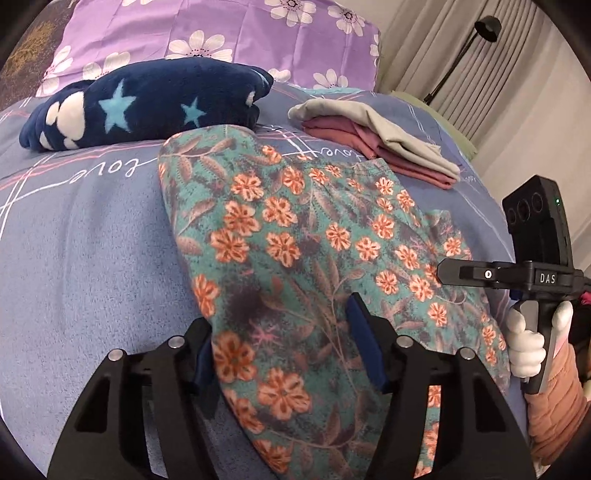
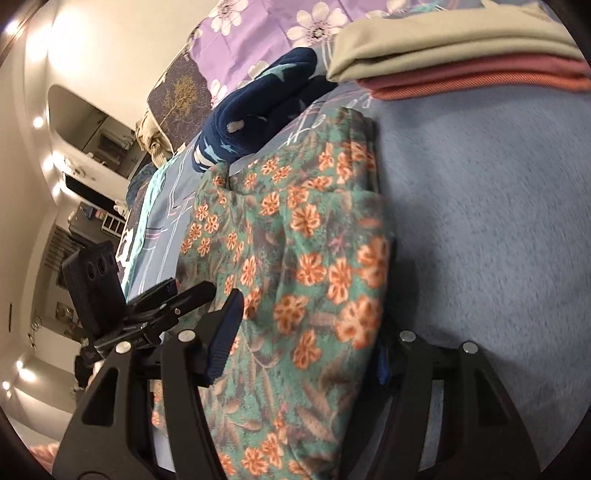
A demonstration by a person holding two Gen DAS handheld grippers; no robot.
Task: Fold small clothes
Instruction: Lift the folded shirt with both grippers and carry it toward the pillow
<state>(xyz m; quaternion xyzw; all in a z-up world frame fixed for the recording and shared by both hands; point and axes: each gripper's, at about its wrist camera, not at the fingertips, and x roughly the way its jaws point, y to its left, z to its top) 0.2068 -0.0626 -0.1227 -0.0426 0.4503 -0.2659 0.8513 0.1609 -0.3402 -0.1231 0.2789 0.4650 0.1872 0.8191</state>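
A teal garment with orange flowers [image 1: 295, 258] lies on the blue bedspread [image 1: 92, 251], folded lengthwise. My left gripper [image 1: 280, 350] is open; its jaws stand either side of the garment's near left edge, the cloth between them. My right gripper [image 2: 306, 343] is open too, its jaws straddling the garment's [image 2: 295, 258] right edge. The right gripper also shows in the left wrist view [image 1: 450, 271], held by a white-gloved hand at the right of the garment. The left gripper shows in the right wrist view [image 2: 192, 291].
A folded stack of beige and pink clothes [image 1: 384, 144] lies at the back right. A navy star-print fleece [image 1: 140, 107] lies at the back left before a purple flowered pillow [image 1: 229, 33]. Curtains and a floor lamp [image 1: 480, 33] stand beyond the bed.
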